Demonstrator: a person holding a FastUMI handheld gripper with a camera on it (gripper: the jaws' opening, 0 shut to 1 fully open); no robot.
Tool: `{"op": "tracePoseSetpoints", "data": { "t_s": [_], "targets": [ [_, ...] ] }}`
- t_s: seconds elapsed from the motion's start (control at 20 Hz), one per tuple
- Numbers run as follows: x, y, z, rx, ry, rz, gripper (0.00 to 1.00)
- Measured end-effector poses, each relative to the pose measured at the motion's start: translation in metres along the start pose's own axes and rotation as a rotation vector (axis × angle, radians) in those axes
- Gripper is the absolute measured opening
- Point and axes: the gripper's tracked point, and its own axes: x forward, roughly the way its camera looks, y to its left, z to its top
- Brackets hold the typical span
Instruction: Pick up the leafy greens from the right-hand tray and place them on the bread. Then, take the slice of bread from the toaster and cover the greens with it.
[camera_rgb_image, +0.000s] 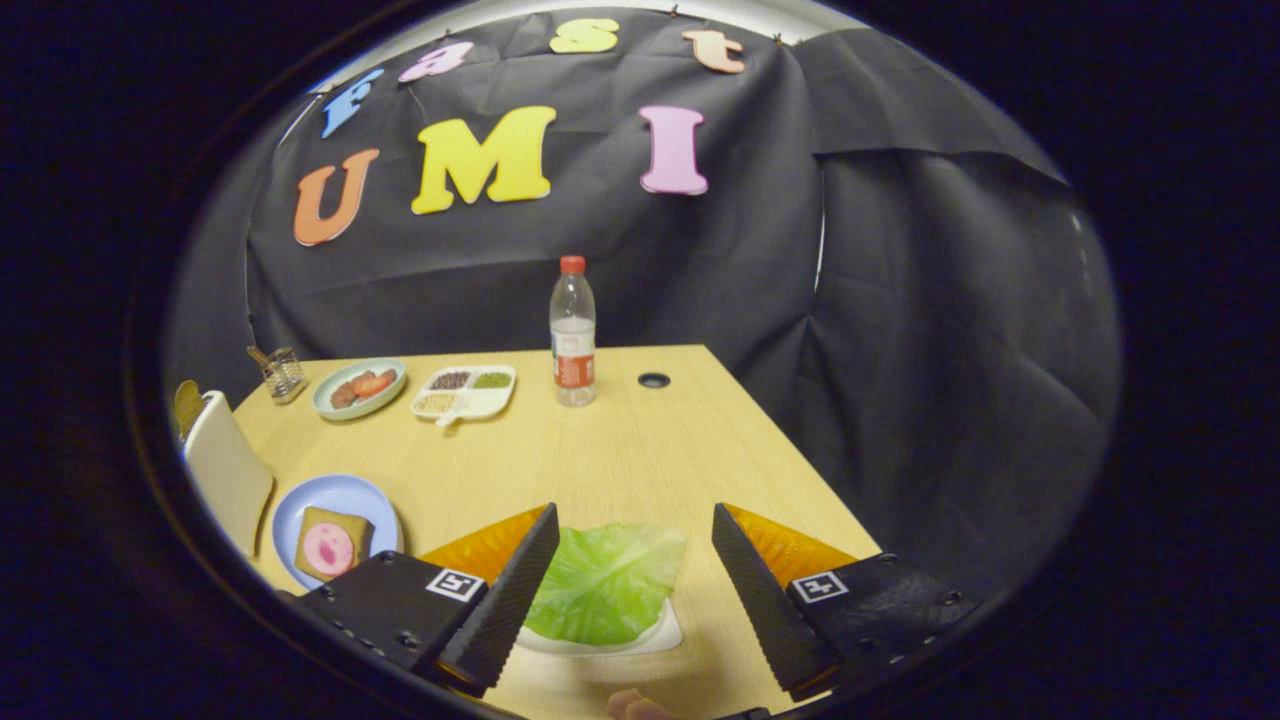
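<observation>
While I hold the gripper (632, 585) low over the table (640, 440), its fingers stand spread wide with the leafy greens (605, 580) between them on a white tray (668, 636), untouched. At the lower left of the frame, a blue plate (300, 510) carries the bread (333, 544) with a pink slice on top. Further left stands the toaster (226, 470), bread showing in its top. A water bottle (573, 332) stands mid-frame.
</observation>
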Motion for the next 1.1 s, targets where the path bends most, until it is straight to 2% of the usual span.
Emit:
{"op": "tracePoseSetpoints", "data": {
  "t_s": [0.55, 0.7, 0.9, 1.0, 1.1],
  "targets": [
    [0.065, -0.018, -0.054, 0.038, 0.243, -0.01, 0.95],
    [0.068, -0.018, -0.051, 0.048, 0.246, 0.001, 0.95],
    [0.067, -0.011, -0.051, -0.015, 0.255, -0.013, 0.96],
    [0.068, -0.006, -0.051, -0.042, 0.262, -0.007, 0.9],
    [0.07, -0.002, -0.055, -0.035, 0.281, 0.008, 0.79]
  ]
}}
